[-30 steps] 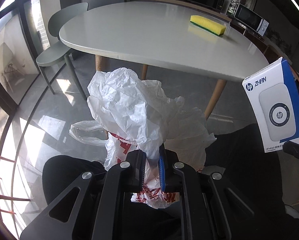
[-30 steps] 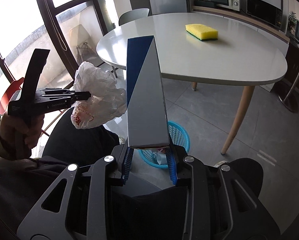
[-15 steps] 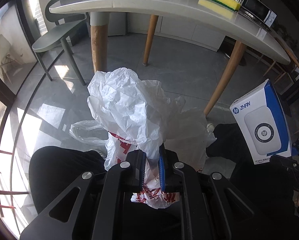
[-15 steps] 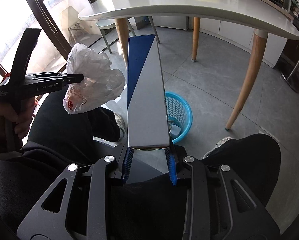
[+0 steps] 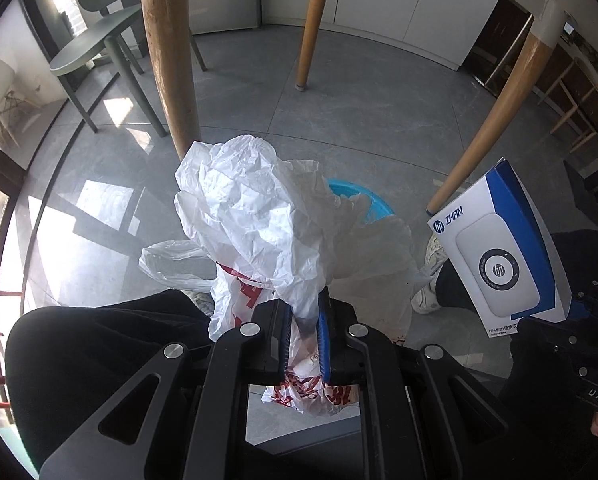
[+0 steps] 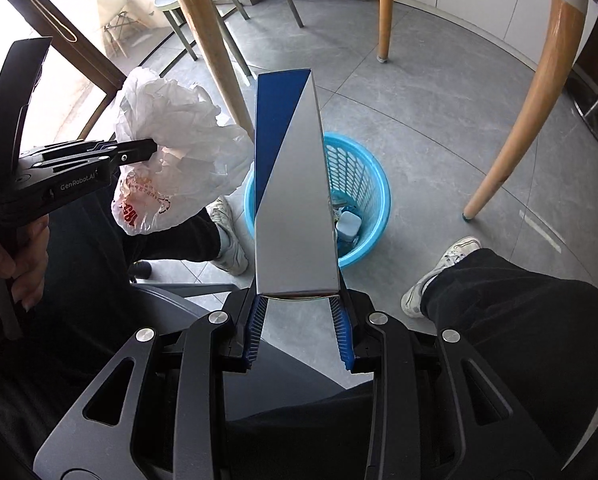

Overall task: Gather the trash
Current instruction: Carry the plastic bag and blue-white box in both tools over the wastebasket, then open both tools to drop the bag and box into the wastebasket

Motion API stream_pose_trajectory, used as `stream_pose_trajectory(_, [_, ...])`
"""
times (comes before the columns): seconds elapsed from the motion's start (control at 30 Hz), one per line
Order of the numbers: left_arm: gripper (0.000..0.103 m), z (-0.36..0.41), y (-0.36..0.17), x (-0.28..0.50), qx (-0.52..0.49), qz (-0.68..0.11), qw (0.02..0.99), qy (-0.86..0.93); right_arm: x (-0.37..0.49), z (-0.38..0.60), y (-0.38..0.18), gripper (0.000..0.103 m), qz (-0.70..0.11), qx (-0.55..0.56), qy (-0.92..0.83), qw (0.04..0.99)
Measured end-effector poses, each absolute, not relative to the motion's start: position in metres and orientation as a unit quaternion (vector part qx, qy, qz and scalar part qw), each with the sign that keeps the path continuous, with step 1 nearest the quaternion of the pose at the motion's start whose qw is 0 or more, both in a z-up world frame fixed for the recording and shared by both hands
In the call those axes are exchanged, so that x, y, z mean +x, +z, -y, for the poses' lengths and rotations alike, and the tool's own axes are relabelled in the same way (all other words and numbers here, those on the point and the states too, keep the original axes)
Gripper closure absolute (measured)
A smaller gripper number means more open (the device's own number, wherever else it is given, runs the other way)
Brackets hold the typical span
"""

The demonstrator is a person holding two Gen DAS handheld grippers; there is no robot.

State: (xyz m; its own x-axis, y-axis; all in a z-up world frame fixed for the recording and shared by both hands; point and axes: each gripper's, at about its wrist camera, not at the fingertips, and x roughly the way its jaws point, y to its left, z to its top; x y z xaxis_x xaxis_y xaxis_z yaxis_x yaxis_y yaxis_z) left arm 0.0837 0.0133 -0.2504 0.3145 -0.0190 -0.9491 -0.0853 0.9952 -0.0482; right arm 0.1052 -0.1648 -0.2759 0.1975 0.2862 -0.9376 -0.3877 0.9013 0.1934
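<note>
My left gripper [image 5: 303,312] is shut on a crumpled white plastic bag [image 5: 255,216] with red print and holds it above the floor. The bag also shows in the right wrist view [image 6: 175,148], left of the box. My right gripper [image 6: 299,304] is shut on a blue and white HP box [image 6: 295,200], held upright above a blue plastic basket [image 6: 363,204] on the floor. The box also shows at the right of the left wrist view [image 5: 503,248]. The basket's rim [image 5: 359,196] peeks out behind the bag. The basket holds some trash.
Wooden table legs [image 6: 531,108] [image 5: 167,52] stand around the basket on a grey tile floor. A green chair [image 5: 99,48] stands at the back left. The person's black-trousered legs and white shoes [image 6: 439,272] are on both sides of the basket.
Both grippers have dropped from table height to below the tabletop, closer to the basket. The bag and the box stay gripped.
</note>
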Motion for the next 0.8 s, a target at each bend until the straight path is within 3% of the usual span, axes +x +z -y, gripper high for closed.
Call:
stream_pose_trajectory(0.4, [0.093, -0.031, -0.330, 0.140, -0.071, -0.640, 0.764, 0.026, 0.165, 0.146, -0.367, 0.074, -0.672, 0.006, 0.181, 0.718])
stream_pose_trajectory(0.8, [0.093, -0.029, -0.395, 0.186, -0.077, -0.676, 0.733, 0.017, 0.210, 0.133, -0.439, 0.074, -0.707, -0.020, 0.132, 0.695])
